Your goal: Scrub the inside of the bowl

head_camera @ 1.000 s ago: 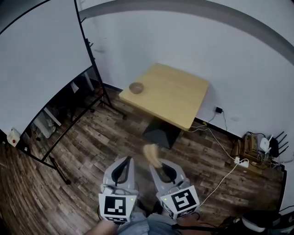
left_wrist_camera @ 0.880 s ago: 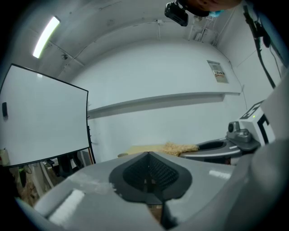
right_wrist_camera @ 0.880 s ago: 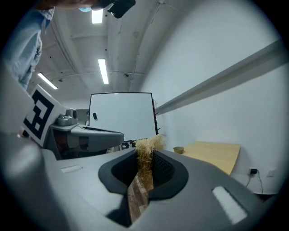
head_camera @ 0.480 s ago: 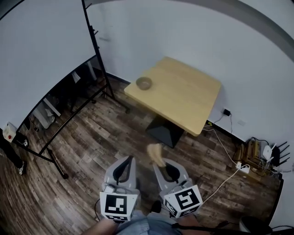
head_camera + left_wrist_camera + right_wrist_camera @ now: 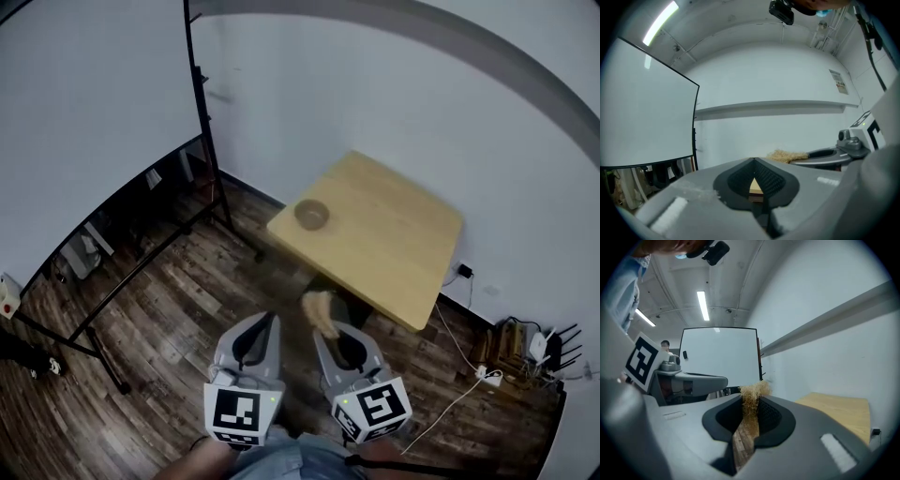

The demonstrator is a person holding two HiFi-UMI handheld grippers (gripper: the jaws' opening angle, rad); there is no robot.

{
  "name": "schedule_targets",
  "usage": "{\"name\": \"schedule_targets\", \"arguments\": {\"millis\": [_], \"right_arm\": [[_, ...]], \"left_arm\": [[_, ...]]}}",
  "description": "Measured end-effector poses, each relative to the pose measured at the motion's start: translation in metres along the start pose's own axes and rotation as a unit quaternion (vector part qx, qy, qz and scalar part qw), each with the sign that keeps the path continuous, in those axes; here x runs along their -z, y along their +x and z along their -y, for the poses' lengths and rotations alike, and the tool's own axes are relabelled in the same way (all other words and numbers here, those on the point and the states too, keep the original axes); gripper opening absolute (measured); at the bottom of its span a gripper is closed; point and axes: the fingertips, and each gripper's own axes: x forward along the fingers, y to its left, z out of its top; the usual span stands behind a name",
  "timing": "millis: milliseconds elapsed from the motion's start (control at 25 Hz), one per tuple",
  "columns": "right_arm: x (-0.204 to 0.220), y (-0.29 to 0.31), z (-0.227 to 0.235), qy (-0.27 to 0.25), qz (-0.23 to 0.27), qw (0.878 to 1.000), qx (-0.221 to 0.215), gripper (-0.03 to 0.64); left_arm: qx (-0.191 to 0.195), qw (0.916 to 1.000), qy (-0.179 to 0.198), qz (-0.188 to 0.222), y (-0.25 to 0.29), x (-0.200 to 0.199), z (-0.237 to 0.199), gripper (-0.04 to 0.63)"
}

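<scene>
A small brown bowl (image 5: pixel 311 214) stands near the left corner of a light wooden table (image 5: pixel 403 246), far ahead of both grippers. My right gripper (image 5: pixel 330 330) is shut on a scrub brush (image 5: pixel 318 310) with straw-coloured bristles that stick out past its jaws. The right gripper view shows the brush (image 5: pixel 751 397) pinched between the jaws of the right gripper (image 5: pixel 749 420). My left gripper (image 5: pixel 255 328) is beside it, shut and holding nothing. In the left gripper view, the left gripper (image 5: pixel 754 174) has its jaws closed at the tip, and the brush (image 5: pixel 785 155) shows to the right.
A large white screen (image 5: pixel 84 122) on a black stand (image 5: pixel 204 122) rises at the left, its legs spread over the wooden floor (image 5: pixel 159 337). White walls lie behind the table. Cables, a power strip (image 5: pixel 487 377) and a router (image 5: pixel 537 345) lie at the right wall.
The table and bowl have slid lower and nearer in the head view. Both grippers keep the same pose, the right one still holding the brush.
</scene>
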Motion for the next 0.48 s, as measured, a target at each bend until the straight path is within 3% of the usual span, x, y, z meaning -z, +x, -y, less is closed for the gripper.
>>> {"name": "schedule_targets", "arguments": {"millis": [240, 480], "right_arm": [[-0.013, 0.039, 0.002, -0.016, 0.006, 1.0, 0.019, 0.061], [-0.01, 0.055, 0.017, -0.013, -0.006, 0.999, 0.04, 0.061]], "left_arm": [[0.027, 0.9991, 0.03, 0.017, 0.029, -0.005, -0.037, 0.021], [0.051, 0.9985, 0.018, -0.001, 0.053, 0.007, -0.042, 0.021]]}}
